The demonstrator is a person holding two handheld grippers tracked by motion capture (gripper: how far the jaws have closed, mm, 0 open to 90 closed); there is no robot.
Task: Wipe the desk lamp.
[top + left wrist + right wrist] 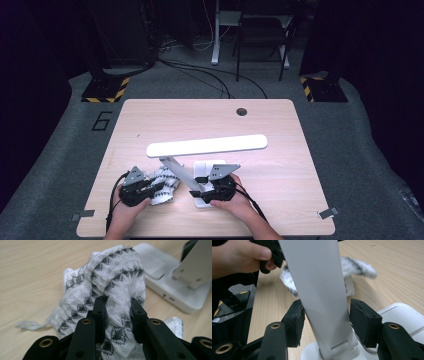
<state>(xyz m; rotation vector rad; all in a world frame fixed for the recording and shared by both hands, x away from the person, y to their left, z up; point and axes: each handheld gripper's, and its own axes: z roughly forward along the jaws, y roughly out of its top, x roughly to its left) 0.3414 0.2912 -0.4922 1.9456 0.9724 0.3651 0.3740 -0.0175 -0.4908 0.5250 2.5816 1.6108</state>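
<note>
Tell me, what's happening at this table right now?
A person works with a gripper in each hand. The left gripper has pinched a bunched white cloth with a dark pattern beside the white desk lamp. The right gripper straddles the lamp's arm near its hinge, with a gap on one side.

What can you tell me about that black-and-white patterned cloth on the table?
The cloth is white, waffle-textured fabric with rows of dark diamond shapes and a loose thread at one edge. It lies crumpled on the wooden table, left of the white lamp base. The left gripper pinches a bunched fold.
</note>
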